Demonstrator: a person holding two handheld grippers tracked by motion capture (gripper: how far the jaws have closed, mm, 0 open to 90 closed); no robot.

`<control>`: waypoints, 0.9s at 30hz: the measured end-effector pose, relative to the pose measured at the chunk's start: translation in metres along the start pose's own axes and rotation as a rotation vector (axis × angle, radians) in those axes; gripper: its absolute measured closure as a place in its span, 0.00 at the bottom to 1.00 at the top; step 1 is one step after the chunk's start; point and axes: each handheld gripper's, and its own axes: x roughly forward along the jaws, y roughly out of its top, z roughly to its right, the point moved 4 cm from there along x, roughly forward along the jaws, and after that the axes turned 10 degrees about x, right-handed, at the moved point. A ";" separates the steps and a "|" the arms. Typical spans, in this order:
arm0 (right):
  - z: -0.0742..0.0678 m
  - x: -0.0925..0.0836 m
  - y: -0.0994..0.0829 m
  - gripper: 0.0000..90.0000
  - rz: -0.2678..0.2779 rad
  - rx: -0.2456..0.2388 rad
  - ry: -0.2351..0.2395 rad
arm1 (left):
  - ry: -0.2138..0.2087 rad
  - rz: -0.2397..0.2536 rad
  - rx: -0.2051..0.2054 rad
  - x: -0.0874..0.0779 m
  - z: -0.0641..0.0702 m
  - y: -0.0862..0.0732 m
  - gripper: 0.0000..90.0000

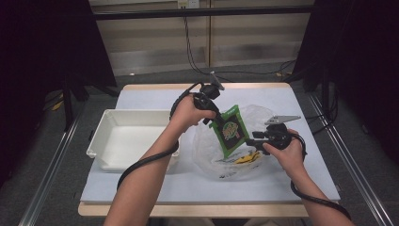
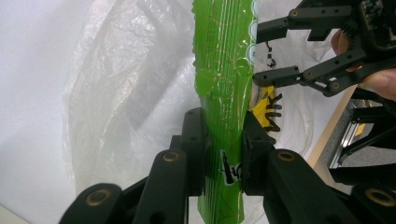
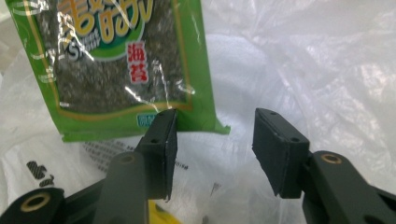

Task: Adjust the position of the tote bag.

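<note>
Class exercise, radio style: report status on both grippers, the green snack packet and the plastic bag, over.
Left gripper shut on green snack packet, lifted above plastic bag. Right gripper open, nothing between pads. White tray at left, path unobstructed.

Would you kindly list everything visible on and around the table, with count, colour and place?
snack packet: one, green with dark contents, lifted above the bag, clamped at its upper end by the left gripper
plastic bag: one, clear with print, right half of the table
yellow item: one, inside the bag, kind unclear
bin: one, white, left side of the table
table: one, pale top with wooden edge
left gripper: one, black, jaws shut on the packet
right gripper: one, black, jaws open beside the packet's lower corner, nothing between them
</note>
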 end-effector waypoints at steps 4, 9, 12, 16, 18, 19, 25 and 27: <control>-0.003 -0.001 -0.004 0.49 -0.010 -0.015 0.012 | 0.009 0.001 0.006 -0.006 0.002 0.002 0.84; -0.008 0.001 -0.011 0.42 -0.043 -0.036 0.016 | 0.022 -0.004 0.015 -0.014 0.004 0.003 0.84; -0.012 0.003 -0.014 0.38 -0.045 -0.050 0.028 | 0.027 -0.002 0.008 -0.017 0.004 0.004 0.84; -0.017 0.005 -0.018 0.33 -0.042 -0.072 0.027 | 0.039 -0.006 0.016 -0.022 0.003 0.006 0.84; -0.019 0.006 -0.018 0.30 -0.046 -0.068 0.028 | 0.040 -0.004 0.018 -0.025 0.004 0.007 0.84; -0.019 0.006 -0.018 0.28 -0.049 -0.059 0.031 | 0.038 0.002 0.017 -0.027 0.004 0.008 0.84; -0.023 0.007 -0.022 0.20 -0.054 -0.049 0.017 | 0.059 -0.004 0.025 -0.039 0.004 0.010 0.84; -0.023 0.008 -0.025 0.19 -0.059 -0.046 0.013 | 0.067 -0.011 0.026 -0.042 0.004 0.010 0.84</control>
